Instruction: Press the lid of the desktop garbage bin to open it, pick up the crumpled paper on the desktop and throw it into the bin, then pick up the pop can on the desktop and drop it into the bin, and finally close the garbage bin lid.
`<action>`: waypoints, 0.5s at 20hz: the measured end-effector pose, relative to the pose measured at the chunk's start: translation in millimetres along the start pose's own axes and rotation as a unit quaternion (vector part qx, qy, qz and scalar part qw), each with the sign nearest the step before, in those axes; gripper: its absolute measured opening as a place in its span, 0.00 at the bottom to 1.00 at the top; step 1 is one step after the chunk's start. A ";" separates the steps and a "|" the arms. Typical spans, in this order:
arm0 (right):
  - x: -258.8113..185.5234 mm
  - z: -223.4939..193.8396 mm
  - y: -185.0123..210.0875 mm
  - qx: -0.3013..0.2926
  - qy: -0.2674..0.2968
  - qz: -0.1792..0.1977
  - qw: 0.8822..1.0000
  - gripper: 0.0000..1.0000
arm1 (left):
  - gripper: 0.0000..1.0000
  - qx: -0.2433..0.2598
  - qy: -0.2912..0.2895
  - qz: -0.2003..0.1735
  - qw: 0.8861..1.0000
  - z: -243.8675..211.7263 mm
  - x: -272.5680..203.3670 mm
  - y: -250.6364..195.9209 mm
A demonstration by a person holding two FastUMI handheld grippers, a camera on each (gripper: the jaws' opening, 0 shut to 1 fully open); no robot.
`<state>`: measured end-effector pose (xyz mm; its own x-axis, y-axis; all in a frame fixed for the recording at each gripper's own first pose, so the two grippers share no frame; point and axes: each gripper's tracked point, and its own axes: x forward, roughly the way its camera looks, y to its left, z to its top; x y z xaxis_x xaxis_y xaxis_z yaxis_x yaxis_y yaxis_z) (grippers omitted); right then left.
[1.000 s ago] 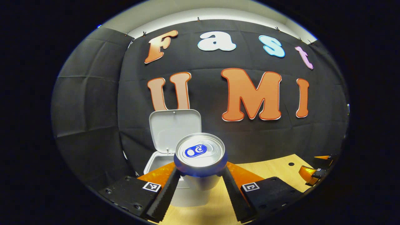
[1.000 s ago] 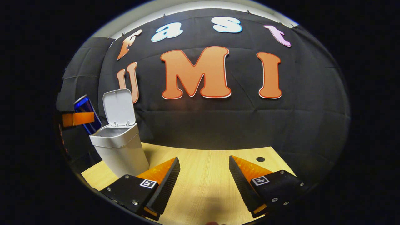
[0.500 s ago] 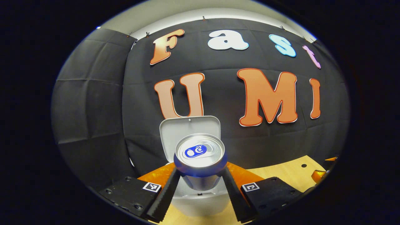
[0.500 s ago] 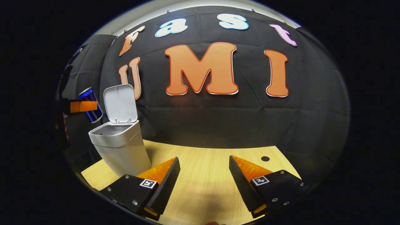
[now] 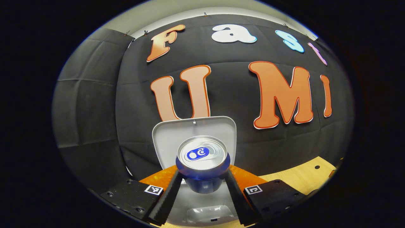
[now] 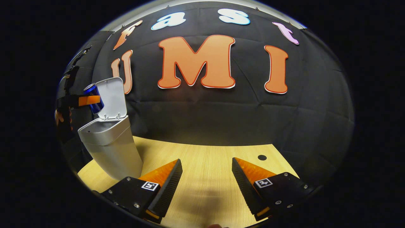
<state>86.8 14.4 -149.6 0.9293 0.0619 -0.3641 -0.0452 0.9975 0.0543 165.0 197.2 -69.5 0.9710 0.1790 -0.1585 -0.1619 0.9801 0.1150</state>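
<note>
Left gripper view: your left gripper (image 5: 202,186) pinches the can (image 5: 202,161), one finger pressed on each side of its body. The can stands upright between the fingers, silver top and blue pull tab facing the camera. Directly behind it, at 12 o'clock, the bin's lid (image 5: 167,139) stands raised, its pale inner face toward you. Below the can, at 6 o'clock, the bin (image 5: 202,212) shows between the fingers, so the can hangs over the bin's front part. Whether paper lies inside cannot be told. A strip of wooden desk (image 5: 300,177) shows at 4 o'clock.

Right gripper view: your right gripper (image 6: 205,186) is spread wide with nothing between the fingers, held low over the desk (image 6: 205,158). The bin (image 6: 110,148) stands at 9 o'clock on the desk's left part, well apart from this gripper, with the lid (image 6: 112,98) tipped up and back at about 10 o'clock. The can (image 6: 93,101) hangs above the bin's open mouth, in front of the lid, tilted slightly, with a finger (image 6: 88,100) of the left gripper across its side. Your hand (image 6: 60,117) shows dimly at the left edge behind it. A small dark hole (image 6: 262,157) sits in the desk at 3 o'clock.
</note>
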 end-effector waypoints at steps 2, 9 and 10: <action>1.1 -0.6 -3.2 0.002 0.002 -0.005 1.000 0.94 | 0.80 -0.007 -0.002 -0.003 1.000 -0.4 6.5 -2.6; -2.3 2.3 -9.7 0.004 -0.001 -0.015 1.000 0.94 | 0.95 -0.018 -0.016 -0.013 1.000 17.4 5.6 -9.1; -3.0 3.0 -10.8 0.004 -0.001 -0.015 1.000 0.94 | 0.95 -0.026 -0.019 -0.014 0.999 26.2 7.6 -7.8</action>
<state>85.6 3.3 -146.3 0.9312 0.0317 -0.3630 -0.0144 0.9986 0.0501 178.2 188.6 -45.9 0.9811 0.1496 -0.1227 -0.1433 0.9879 0.0589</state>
